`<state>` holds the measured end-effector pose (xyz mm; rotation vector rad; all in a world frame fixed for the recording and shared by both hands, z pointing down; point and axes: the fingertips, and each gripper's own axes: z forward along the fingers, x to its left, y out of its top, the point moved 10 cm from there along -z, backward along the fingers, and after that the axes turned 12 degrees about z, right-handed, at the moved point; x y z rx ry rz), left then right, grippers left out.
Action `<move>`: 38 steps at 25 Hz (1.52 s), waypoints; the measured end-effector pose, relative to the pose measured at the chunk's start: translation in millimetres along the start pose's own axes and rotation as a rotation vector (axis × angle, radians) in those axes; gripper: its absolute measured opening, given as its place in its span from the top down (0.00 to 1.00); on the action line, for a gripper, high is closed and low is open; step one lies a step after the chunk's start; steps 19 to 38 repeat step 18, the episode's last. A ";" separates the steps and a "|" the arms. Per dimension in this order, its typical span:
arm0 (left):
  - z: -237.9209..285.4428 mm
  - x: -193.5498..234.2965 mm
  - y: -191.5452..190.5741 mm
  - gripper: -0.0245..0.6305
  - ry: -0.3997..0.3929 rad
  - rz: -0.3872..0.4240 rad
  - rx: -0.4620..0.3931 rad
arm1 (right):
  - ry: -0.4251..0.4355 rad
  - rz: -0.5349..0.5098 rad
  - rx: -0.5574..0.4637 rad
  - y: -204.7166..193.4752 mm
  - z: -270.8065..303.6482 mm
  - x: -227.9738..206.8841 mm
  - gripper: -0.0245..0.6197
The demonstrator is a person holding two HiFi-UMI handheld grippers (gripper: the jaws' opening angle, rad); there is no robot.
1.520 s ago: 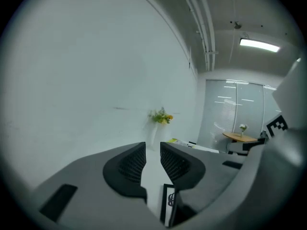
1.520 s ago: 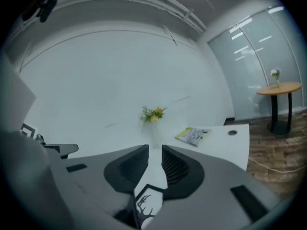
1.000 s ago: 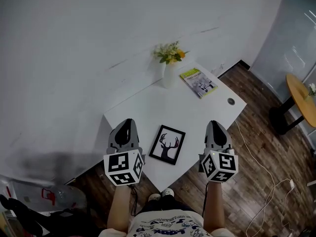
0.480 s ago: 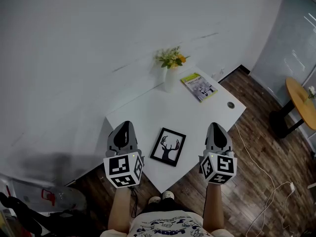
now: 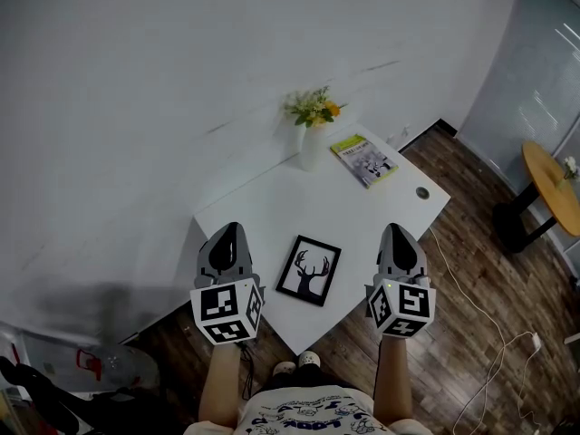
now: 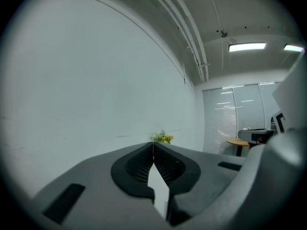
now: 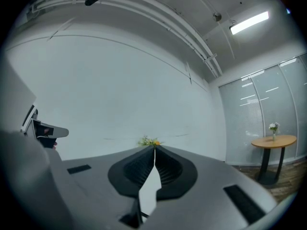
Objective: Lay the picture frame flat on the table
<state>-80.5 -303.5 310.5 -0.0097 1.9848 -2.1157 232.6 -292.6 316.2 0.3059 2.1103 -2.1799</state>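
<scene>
A black picture frame with a deer silhouette lies flat on the white table, near its front edge. My left gripper hovers to the left of the frame, over the table's left corner, jaws shut and empty. To the frame's right my right gripper hangs over the table's right edge, also shut with nothing held. In the left gripper view the left gripper tips meet, and in the right gripper view the right gripper tips meet too.
A white vase of flowers stands at the table's back, also seen as flowers and flowers beyond the jaws. A green booklet lies at the back right. A round wooden table stands at right; a white cable runs on the floor.
The head view has shifted slightly, so the table sits a little lower in frame. Both grippers have stayed beside the frame.
</scene>
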 end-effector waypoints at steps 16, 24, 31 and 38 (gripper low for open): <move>7.7 -0.6 -1.5 0.93 -0.004 0.011 0.011 | -0.013 -0.012 0.003 0.1 5.7 -3.7 0.91; 7.3 -1.4 -2.5 0.93 -0.005 0.011 0.013 | -0.015 -0.013 0.003 -0.6 4.8 -4.4 0.91; 7.3 -1.4 -2.5 0.93 -0.005 0.011 0.013 | -0.015 -0.013 0.003 -0.6 4.8 -4.4 0.91; 7.3 -1.4 -2.5 0.93 -0.005 0.011 0.013 | -0.015 -0.013 0.003 -0.6 4.8 -4.4 0.91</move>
